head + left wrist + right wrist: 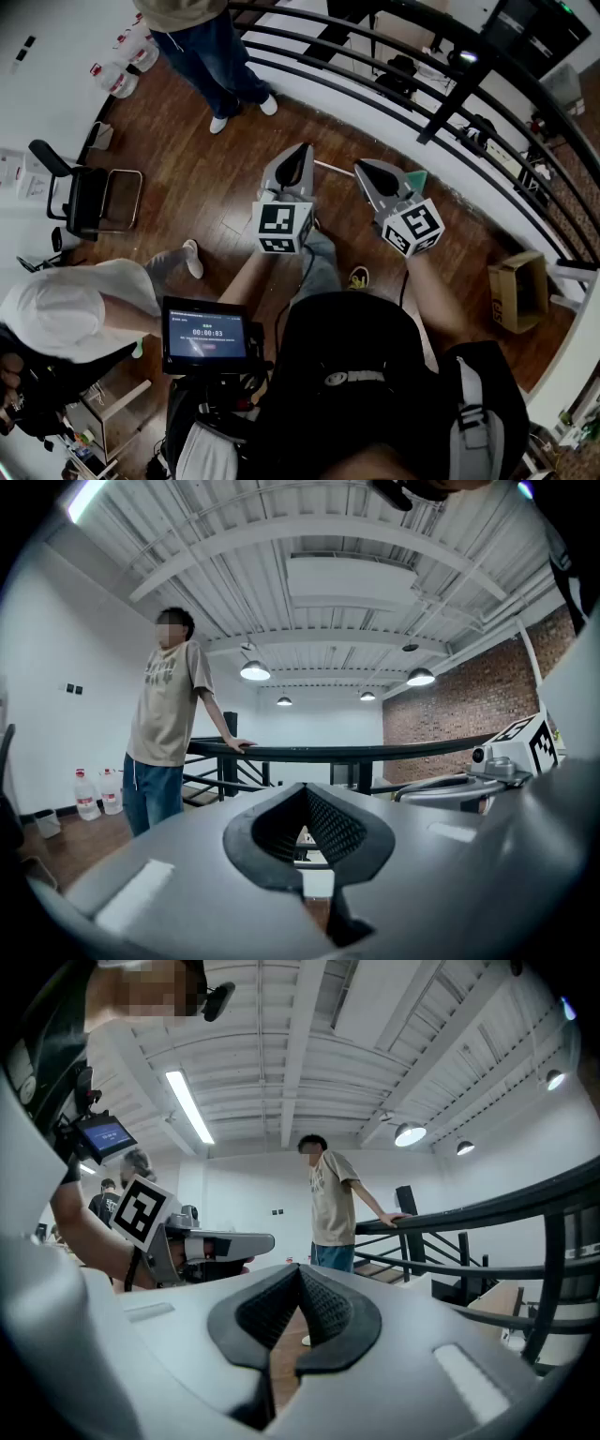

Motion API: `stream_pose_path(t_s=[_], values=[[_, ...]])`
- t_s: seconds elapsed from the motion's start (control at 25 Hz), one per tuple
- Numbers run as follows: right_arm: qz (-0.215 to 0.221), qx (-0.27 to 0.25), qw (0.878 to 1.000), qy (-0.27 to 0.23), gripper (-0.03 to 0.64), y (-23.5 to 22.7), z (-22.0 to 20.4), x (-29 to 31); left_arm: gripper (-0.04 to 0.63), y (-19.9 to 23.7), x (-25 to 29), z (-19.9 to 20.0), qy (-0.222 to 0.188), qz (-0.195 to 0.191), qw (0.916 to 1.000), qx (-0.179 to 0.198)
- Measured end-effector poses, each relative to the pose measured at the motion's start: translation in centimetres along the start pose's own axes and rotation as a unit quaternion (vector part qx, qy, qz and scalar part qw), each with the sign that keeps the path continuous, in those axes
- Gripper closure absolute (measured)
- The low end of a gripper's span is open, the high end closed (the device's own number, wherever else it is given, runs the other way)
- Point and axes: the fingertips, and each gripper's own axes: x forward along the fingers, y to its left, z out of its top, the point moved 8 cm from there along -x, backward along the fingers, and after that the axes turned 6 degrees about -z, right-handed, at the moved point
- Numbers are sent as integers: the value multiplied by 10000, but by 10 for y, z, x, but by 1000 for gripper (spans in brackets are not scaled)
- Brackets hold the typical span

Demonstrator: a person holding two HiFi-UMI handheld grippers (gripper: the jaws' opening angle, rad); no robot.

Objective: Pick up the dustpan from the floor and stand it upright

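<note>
Both smooth grey plastic grippers, left gripper (302, 152) and right gripper (362, 169), have their black ribbed pads (337, 829) closed tip to tip on nothing. At the right gripper's 3 o'clock a green dustpan (417, 178) lies on the dark wood-plank floor (234, 150), its thin pale handle (333, 167) reaching toward 9 o'clock.

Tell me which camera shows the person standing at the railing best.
The left gripper view: the standing person is large, seen from head to thighs, hand on the railing. The right gripper view shows them smaller, legs hidden. The head view catches only jeans and shoes.
</note>
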Motion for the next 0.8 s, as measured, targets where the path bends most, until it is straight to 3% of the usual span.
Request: stream_pose_path(t_s=[0.4,0.8], values=[[-47,105,9989,463,614,-25,-8,131,575,122,67,-23,341,-42,9980,-526],[-243,-16,9943,1042,614,-47,-32,199,575,187,111,-68,617,-181,9916,-1119]])
